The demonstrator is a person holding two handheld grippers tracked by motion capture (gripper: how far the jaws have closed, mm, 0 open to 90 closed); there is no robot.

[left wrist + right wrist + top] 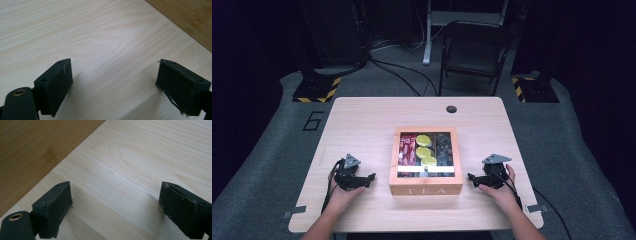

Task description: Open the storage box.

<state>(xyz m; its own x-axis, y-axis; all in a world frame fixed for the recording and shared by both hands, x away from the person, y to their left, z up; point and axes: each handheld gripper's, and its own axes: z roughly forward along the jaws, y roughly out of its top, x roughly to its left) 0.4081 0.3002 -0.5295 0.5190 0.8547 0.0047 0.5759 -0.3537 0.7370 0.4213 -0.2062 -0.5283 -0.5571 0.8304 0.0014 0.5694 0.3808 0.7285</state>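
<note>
A wooden tea box sits near the middle of the counter, a little toward the near edge, with the word TEA on its near front face and a lid with a clear window that appears closed. The left gripper rests on the counter just left of the box and the right gripper just right of it, both pointing inward at the box's side walls and neither touching it. Both are released: in the left gripper view its pads stand wide apart over bare wood with nothing between them, a strip of the box's darker side wall showing at the upper right, and in the right gripper view the pads are equally spread and empty, with the box wall at the upper left. The step in hand looks like the approach to the box, probably to open its lid. To do that well, one gripper should steady the box body low on its side wall while the other goes to the lid's near edge, since a light box could slide on the smooth counter; lift slowly so the lid does not snap back. Through the window, the left compartment holds red tea packets, the middle one yellow-green packets, and the right one dark packets, whose details are too small to read.
</note>
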